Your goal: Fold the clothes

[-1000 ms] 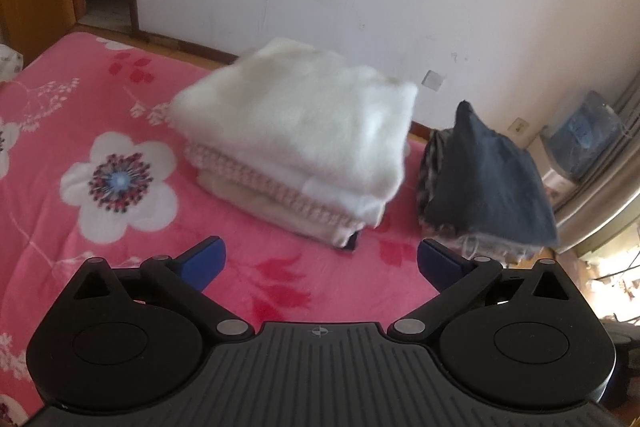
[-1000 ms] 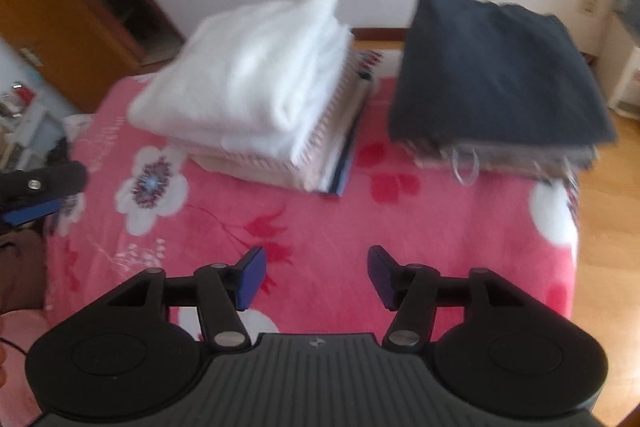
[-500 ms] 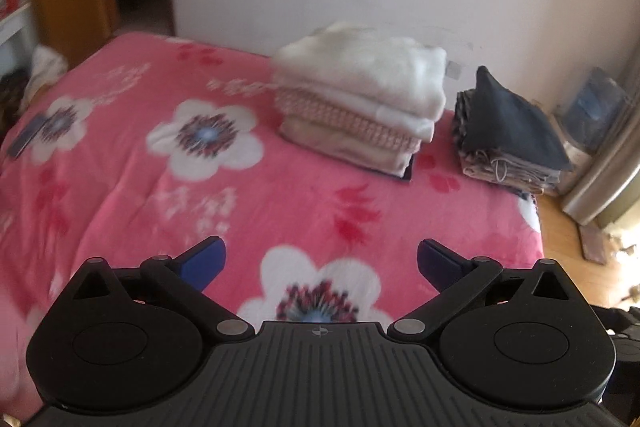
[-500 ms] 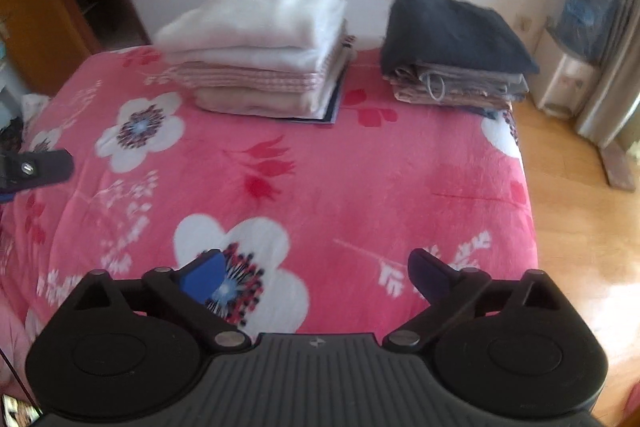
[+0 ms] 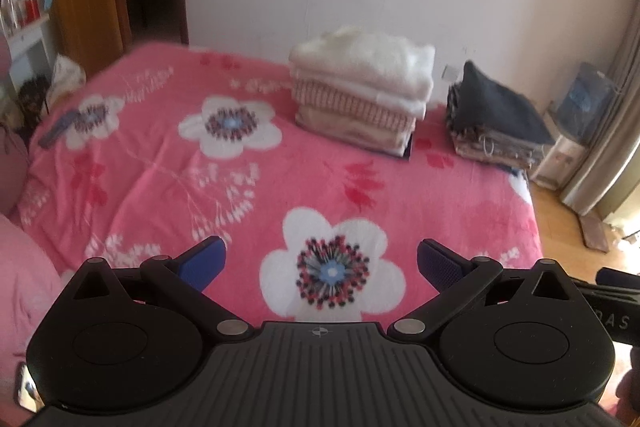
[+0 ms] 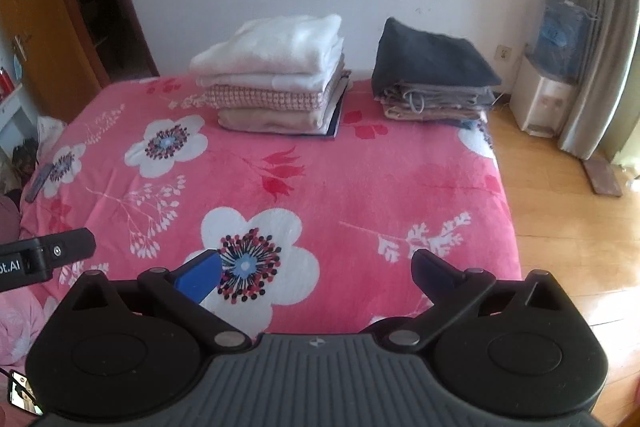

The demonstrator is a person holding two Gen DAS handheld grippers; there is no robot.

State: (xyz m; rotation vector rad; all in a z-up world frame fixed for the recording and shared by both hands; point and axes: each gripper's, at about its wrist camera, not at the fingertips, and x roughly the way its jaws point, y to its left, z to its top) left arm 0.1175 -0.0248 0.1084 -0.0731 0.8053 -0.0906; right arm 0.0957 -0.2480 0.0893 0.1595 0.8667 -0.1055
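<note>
At far bed edge: white-topped folded stack [image 6: 276, 75] and dark-topped folded stack [image 6: 434, 75], side by side on pink floral bed [image 6: 360, 187].
Right claw [image 6: 316, 273]: just opened, jaws wide apart, empty, well short of stacks.
Left claw [image 5: 322, 259]: jaws apart, empty, well short of stacks.

- On my right gripper [image 5: 612, 307], seen at the edge of my left wrist view, I read the letters "DAS"; the start is cut off.
- On my left gripper [image 6: 44, 259], seen from my right wrist, I read "ot.AI", likewise cut off.
</note>
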